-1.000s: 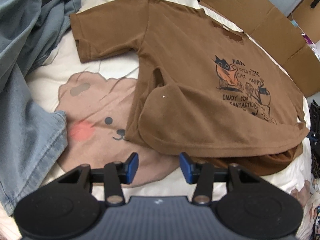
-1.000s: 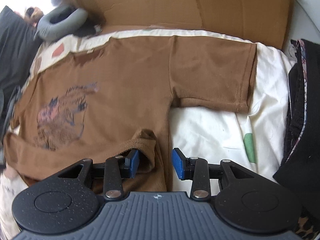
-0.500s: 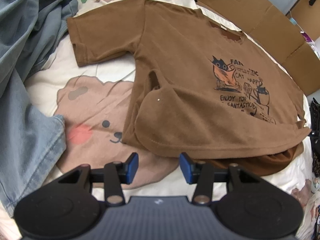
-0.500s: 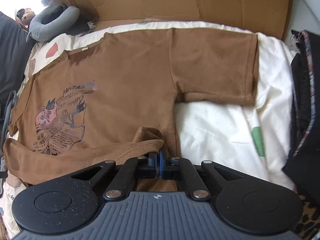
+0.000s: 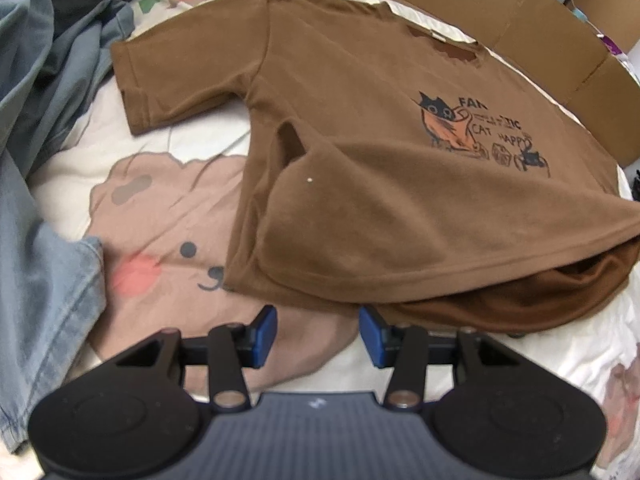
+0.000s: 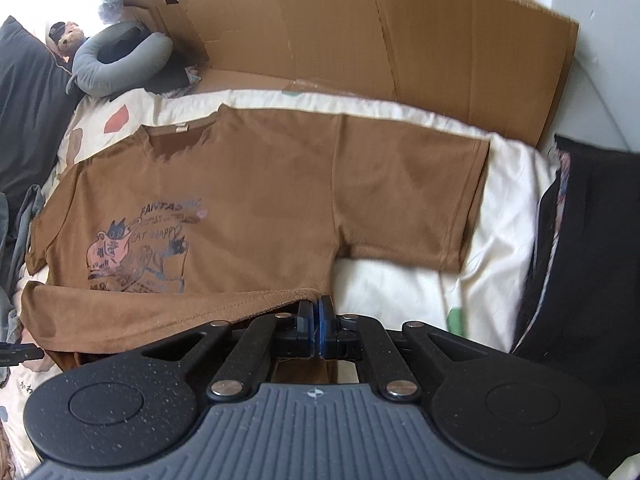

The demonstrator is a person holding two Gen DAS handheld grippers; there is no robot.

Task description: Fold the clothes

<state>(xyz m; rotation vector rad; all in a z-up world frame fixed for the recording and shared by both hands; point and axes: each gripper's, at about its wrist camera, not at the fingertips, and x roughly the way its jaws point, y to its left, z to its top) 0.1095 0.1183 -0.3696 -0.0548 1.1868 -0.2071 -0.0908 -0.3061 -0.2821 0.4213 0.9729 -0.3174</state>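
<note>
Cream bedding with a bear print (image 5: 160, 240) carries the work. Right claw (image 6: 319, 322) is clamped on the hem of the brown T-shirt (image 6: 260, 200) at lower centre; left claw (image 5: 318, 330) gapes empty just below the hem, jeans (image 5: 44, 280) at left.

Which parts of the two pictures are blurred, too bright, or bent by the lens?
Left wrist view: the T-shirt is fairly sharp, its print readable; the jeans at the left edge are soft and curved by the fisheye. Right wrist view: the top left corner is washed out by daylight; the print is smeared, the sleeve slightly blurred, and the cardboard bows at the edges.
</note>
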